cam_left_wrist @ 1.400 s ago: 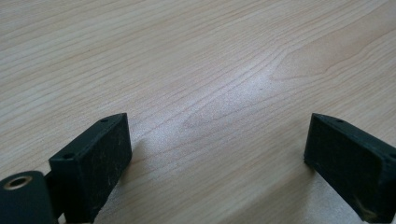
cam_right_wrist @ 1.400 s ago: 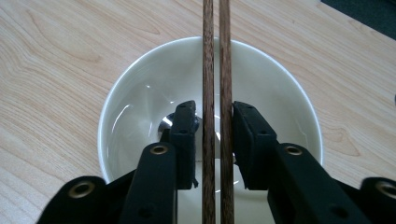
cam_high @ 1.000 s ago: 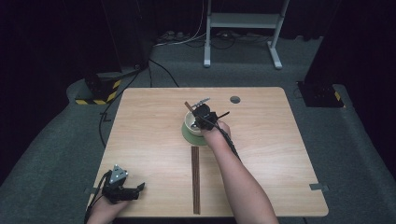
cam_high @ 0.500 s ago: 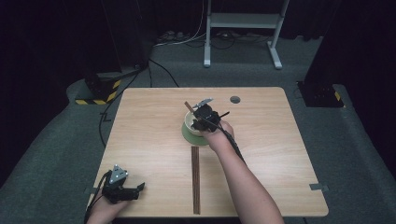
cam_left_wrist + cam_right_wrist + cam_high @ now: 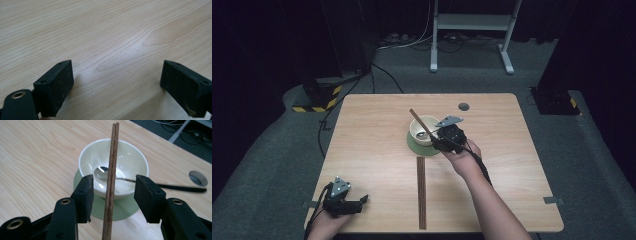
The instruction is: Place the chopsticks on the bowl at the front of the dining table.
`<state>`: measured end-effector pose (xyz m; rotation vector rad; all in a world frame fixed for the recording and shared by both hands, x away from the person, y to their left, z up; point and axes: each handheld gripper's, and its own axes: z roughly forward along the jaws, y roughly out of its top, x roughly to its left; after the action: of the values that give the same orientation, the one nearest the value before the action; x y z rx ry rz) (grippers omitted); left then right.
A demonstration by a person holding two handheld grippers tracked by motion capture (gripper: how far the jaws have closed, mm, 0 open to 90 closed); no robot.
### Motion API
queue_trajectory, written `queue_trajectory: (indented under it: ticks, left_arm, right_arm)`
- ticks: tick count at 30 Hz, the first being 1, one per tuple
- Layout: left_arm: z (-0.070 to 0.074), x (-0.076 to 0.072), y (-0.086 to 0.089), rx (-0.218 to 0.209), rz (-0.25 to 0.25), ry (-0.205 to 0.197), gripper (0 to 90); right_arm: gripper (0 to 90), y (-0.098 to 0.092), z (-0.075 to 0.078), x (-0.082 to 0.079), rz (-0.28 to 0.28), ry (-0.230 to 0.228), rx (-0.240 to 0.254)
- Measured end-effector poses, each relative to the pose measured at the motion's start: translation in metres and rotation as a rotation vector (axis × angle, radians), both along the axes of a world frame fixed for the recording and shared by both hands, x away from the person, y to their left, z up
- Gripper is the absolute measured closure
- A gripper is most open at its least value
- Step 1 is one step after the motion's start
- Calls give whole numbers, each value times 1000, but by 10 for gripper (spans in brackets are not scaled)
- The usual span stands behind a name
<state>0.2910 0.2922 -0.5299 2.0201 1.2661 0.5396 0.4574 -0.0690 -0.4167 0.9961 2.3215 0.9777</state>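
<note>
Brown wooden chopsticks (image 5: 111, 182) are lying as a pair across the rim of a cream bowl (image 5: 135, 157), pressed side by side and looking like one long thin stick. In the high view the chopsticks (image 5: 419, 123) are leaning from the bowl (image 5: 419, 134) up toward 11 o'clock, a little past the middle of the desk (image 5: 372, 145) toward 12 o'clock. The bowl is sitting on a round green saucer (image 5: 125, 211), and a shiny spoon (image 5: 105, 173) is resting inside it with a dark handle sticking out toward 3 o'clock.

The right gripper (image 5: 113, 195) is sitting just at 4 o'clock of the bowl in the high view. Its jaws are standing apart, with the chopsticks running between them and not touching either pad. The jaws have just been opening, and the chopsticks are lying free on the bowl. Since a second ago, the right gripper (image 5: 435, 142) is sitting a bit farther back from the bowl.

The left gripper (image 5: 362, 200) is resting near the desk's 7 o'clock corner, in the same spot as before. Its jaws are wide apart over bare wood, holding nothing.

Another long dark wooden strip (image 5: 421, 192) is lying flat on the desk, running toward 6 o'clock.
</note>
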Motion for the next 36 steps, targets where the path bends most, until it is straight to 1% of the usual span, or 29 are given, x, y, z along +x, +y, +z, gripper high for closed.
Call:
queue_trajectory:
  ticks: [1, 2, 3, 5, 8, 9, 11, 12, 13, 14, 15, 16, 17, 18, 19, 20, 22, 23, 24, 26, 27, 28, 29, 31, 32, 33, 34, 36]
  left_arm:
    - [0, 0, 0, 2, -5, -2, 129]
    - [0, -1, 0, 1, -2, -2, 131]
    - [0, -1, -1, -2, 2, -5, 131]
    - [0, -1, -1, -6, 3, -8, 139]
    - [0, -1, 0, 4, 14, -14, 149]
    - [0, -1, -1, -4, 37, -7, 146]
    - [2, -1, -2, -6, 49, 8, 160]
    - [3, 0, -4, 2, 42, 22, 163]
    - [4, 2, -5, 9, 28, 26, 163]
    - [5, 3, -7, 26, 19, 26, 159]
    - [6, 4, -7, 32, 15, 32, 151]
    - [8, 6, -8, 25, 10, 40, 151]
    - [8, 6, -9, 3, 17, 48, 151]
    - [10, 7, -10, -32, 11, 50, 150]
    - [11, 7, -11, -51, 20, 54, 149]
    - [11, 8, -12, -61, 26, 52, 147]
    - [12, 9, -14, -84, 31, 44, 145]
    - [12, 11, -16, -82, 43, 24, 144]
    - [13, 12, -18, -83, 40, 3, 144]
    - [18, 17, -22, -87, 41, -12, 145]
    - [21, 20, -25, -92, 26, -22, 153]
    - [24, 22, -28, -90, 22, -24, 154]
    - [28, 25, -33, -100, 10, -35, 152]
    - [33, 32, -43, -106, -4, -40, 148]
    - [35, 35, -48, -111, -11, -35, 145]
    - [38, 39, -53, -127, -20, -30, 144]
    - [39, 41, -56, -132, -31, -39, 143]
    - [42, 48, -68, -120, -60, -78, 141]
  right_arm:
    - [501, -9, -5, -4, -1, -5, 15]
    - [501, -13, -7, -6, -2, -8, 17]
    - [501, -13, -7, -6, -2, -8, 17]
    - [502, -21, -13, -8, -3, -21, 19]
    - [505, -36, -19, -14, -15, -30, 47]
    - [505, -39, -20, -15, -16, -31, 62]
    - [514, -50, -23, -17, -14, -42, 97]
    - [514, -53, -24, -18, -14, -37, 109]
    - [516, -56, -25, -19, -18, -43, 114]
    - [516, -58, -26, -20, -17, -52, 113]
    - [518, -60, -27, -22, -18, -50, 120]
    - [521, -61, -28, -23, -20, -51, 128]
    - [532, -63, -29, -24, -14, -67, 132]
    - [532, -64, -30, -24, -7, -68, 129]
    - [534, -65, -29, -24, -5, -54, 130]
    - [537, -67, -29, -24, -3, -59, 140]
    - [540, -72, -29, -27, -4, -63, 160]
    - [541, -74, -29, -28, -6, -55, 175]
    - [543, -76, -30, -28, -6, -54, 181]
    - [546, -79, -32, -30, -13, -52, 177]
    - [547, -80, -33, -31, -18, -52, 173]
    - [547, -81, -34, -31, -20, -50, 171]
    - [547, -82, -35, -31, -21, -52, 167]
    - [547, -84, -37, -30, -29, -49, 166]
    - [547, -85, -37, -29, -31, -47, 165]
    - [547, -86, -38, -28, -31, -41, 172]
    - [547, -86, -39, -27, -33, -40, 178]
    - [547, -87, -41, -27, -33, -31, 181]
